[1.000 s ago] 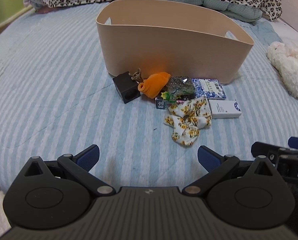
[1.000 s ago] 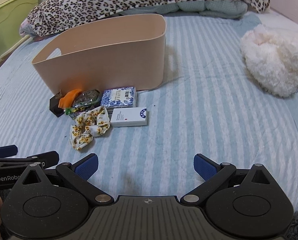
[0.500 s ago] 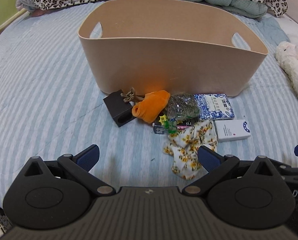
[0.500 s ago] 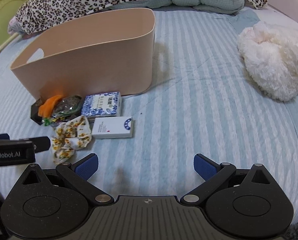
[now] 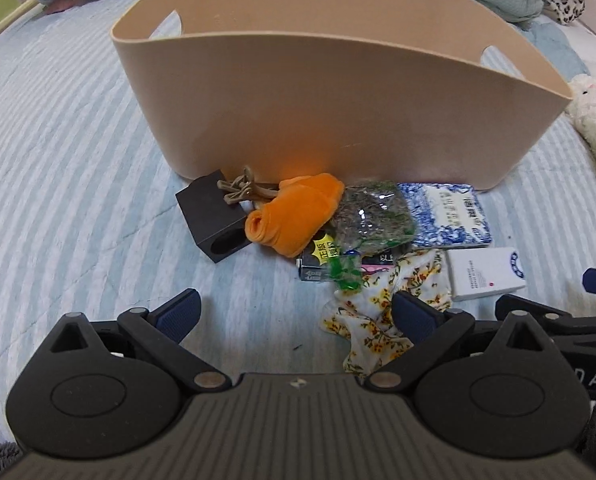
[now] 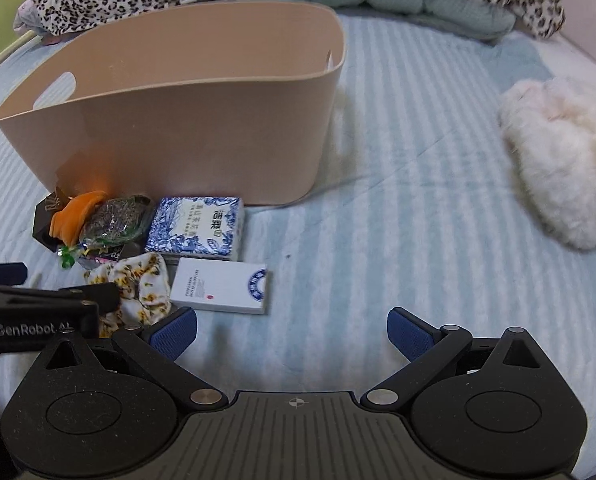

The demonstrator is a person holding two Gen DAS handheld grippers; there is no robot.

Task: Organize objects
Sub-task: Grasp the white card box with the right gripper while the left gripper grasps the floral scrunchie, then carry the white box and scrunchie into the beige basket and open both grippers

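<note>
Left wrist view has the left claw (image 5: 293, 312) nearest, its blue pads spread wide and empty, low over the striped bed (image 5: 77, 168), with one pad just touching the edge of the floral scrunchie (image 5: 378, 320). Judging by that, the scrunchie looks like the first pick. Beyond it the small things lie bunched together against the front wall of the beige bin (image 5: 338, 100), probably so each needs only a short lift over the rim: a white box (image 5: 486, 272), a blue-patterned box (image 5: 446, 220), a clear packet of dried herbs (image 5: 374, 216), a rolled orange cloth (image 5: 298, 212) and a black block (image 5: 213, 220) with a tan cord on top. Right wrist view shows the right claw (image 6: 291, 330) likewise spread and holding nothing, hanging near the white box, with the left tool's body crossing its lower left corner. Only this view takes in the fluffy white bundle (image 6: 566, 160) lying well apart on the bed, and the bin's near end wall. Only the left view shows the hole in the black block. Neither view shows the bin's floor.
</note>
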